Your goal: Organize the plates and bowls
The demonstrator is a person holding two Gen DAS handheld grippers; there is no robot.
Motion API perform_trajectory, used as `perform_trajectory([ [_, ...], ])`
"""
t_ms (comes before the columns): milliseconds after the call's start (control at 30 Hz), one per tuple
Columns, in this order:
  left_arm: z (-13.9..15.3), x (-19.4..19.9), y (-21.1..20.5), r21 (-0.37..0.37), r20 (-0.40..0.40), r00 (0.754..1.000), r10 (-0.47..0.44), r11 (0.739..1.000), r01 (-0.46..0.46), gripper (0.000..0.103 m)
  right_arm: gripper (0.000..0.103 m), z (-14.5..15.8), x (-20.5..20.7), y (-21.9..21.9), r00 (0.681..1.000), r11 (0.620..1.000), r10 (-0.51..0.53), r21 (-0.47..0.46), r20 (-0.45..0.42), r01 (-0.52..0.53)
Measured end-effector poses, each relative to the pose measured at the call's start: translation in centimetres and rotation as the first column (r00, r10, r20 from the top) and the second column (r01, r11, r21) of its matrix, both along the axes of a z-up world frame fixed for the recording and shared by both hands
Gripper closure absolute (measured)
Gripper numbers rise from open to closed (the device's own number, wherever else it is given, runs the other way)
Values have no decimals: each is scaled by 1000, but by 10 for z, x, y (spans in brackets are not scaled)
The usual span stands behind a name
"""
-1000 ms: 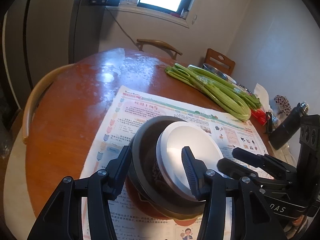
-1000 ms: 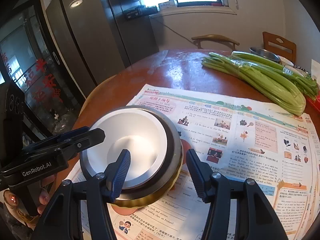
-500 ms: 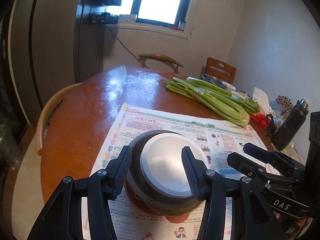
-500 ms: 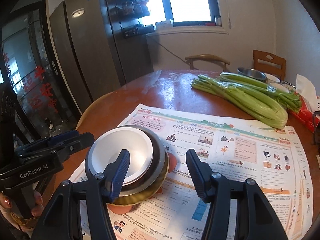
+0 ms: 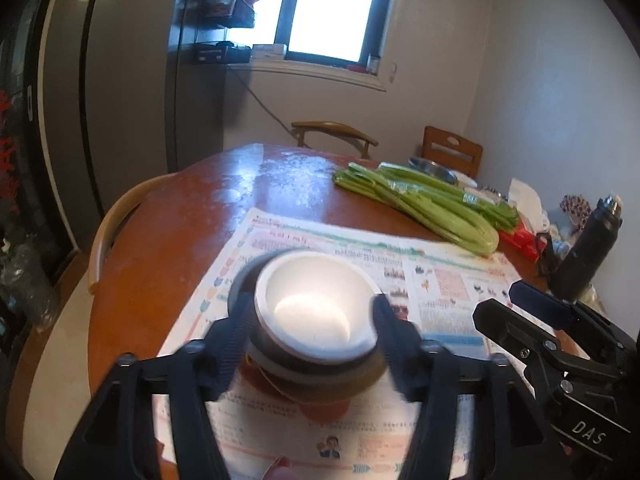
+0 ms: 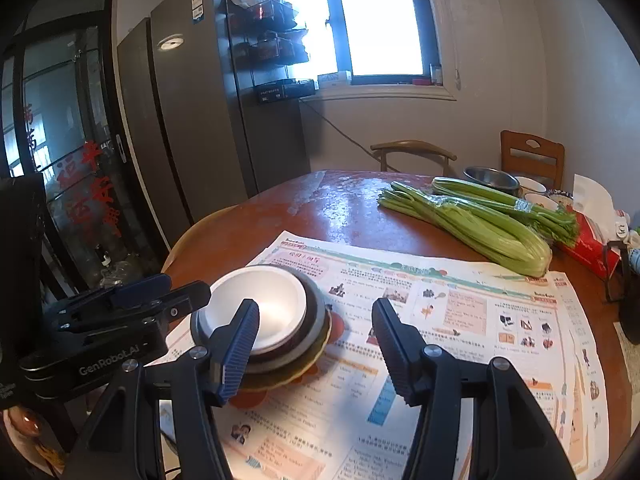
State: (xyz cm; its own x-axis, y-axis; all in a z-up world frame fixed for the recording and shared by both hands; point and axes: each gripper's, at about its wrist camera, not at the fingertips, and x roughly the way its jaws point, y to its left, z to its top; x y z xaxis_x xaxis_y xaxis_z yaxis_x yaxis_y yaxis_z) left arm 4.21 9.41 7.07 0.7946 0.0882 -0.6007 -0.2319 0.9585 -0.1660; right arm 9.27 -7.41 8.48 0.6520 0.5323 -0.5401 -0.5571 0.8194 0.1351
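Both grippers have drawn back from the stack. Left gripper [image 5: 310, 322] fingers are spreading, clear of the white bowl [image 5: 316, 312]; right gripper [image 6: 314, 336] fingers stand apart, empty. One white bowl tops one stack [image 6: 288, 344] on the newspaper [image 6: 460, 320]. "GenRobot.AI" at nine o'clock. Two celery bunches [image 6: 480, 224] at one o'clock on the tabletop [image 6: 344, 208].

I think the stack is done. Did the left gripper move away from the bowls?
Yes. The left gripper pulled back from the bowls, opening; more newspaper shows.
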Motion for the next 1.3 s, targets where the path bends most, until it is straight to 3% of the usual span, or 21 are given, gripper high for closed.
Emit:
perform_trajectory([
  [467, -30, -24, -37, 33, -67, 998, -16, 999, 18, 33, 45, -32, -37, -24, 999, 999, -9, -33, -33, 8],
  [1300, -62, -40, -36, 32, -120, 993, 2, 999, 2, 33, 45, -60, -60, -35, 996, 997, -50, -59, -77, 46],
])
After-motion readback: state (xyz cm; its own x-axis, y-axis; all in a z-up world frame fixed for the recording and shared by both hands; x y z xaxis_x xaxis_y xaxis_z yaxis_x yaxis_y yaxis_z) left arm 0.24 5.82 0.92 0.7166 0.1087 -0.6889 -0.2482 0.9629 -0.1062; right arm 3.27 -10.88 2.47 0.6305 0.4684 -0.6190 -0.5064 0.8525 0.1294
